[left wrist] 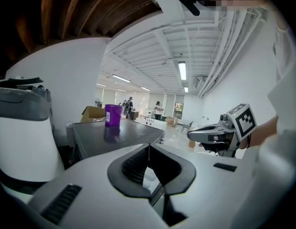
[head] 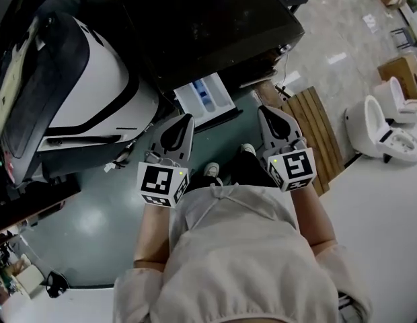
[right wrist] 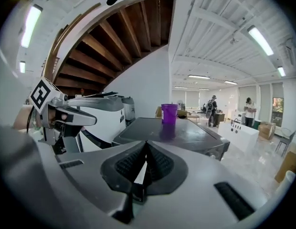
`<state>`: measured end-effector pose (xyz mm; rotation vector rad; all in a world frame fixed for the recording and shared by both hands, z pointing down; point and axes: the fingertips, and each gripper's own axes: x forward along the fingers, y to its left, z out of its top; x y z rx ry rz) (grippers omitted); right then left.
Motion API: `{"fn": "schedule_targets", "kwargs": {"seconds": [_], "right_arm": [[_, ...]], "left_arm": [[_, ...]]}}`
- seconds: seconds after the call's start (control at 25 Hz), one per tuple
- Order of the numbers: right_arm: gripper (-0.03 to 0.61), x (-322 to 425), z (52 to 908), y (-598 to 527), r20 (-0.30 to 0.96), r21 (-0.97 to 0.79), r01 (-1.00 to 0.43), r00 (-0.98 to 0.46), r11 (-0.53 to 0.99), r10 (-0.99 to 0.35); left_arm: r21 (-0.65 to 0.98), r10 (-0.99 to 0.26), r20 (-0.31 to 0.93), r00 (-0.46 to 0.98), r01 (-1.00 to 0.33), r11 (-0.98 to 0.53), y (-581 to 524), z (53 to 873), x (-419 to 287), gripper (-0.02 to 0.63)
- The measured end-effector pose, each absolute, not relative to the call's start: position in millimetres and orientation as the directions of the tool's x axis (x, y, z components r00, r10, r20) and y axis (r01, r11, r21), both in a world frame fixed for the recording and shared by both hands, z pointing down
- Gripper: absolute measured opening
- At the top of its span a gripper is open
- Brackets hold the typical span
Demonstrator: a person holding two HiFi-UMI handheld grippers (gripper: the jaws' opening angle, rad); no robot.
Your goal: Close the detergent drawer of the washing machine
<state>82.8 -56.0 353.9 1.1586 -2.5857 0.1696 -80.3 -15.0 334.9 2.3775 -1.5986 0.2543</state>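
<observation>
Detergent drawer [head: 207, 101] juts open past the front edge of the washing machine [head: 215, 25]. Left hand-held gripper [head: 187, 118] and right hand-held gripper [head: 263, 110] flank it, both pressed together, empty.

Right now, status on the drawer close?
Left gripper and right gripper shut, empty, short of the drawer. Drawer open, sticking out of the washer. Nothing seen in the way.

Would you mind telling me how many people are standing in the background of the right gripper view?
2: a person in dark clothes just right of the purple cup, and a person in a white top further right. Others may be hidden.
</observation>
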Motion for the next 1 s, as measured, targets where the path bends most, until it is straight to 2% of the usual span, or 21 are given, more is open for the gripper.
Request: {"fn": "schedule_targets", "kwargs": {"seconds": [0.52, 0.8, 1.0], "right_arm": [[0.005, 75.1, 393.5, -108.6, 0.380, -0.006, -0.453, -0.826, 0.892, -0.417], [0.005, 75.2, 431.3, -109.0, 0.422, -0.042, -0.334, -0.860, 0.942, -0.286], [0.005, 70.9, 450.9, -116.3, 0.427, -0.045, -0.291, -0.870, 0.956, -0.245]], "left_arm": [[0.169, -0.929, 0.364, 0.068, -0.986, -0.006, -19.1, 387.4, -52.9, 0.021], [0.199, -0.896, 0.443, -0.042, -0.969, 0.144, -7.8, 442.3, -37.1, 0.021], [0.214, -0.880, 0.470, -0.077, -0.957, 0.198, -5.8, 476.9, -29.1, 0.021]]}}
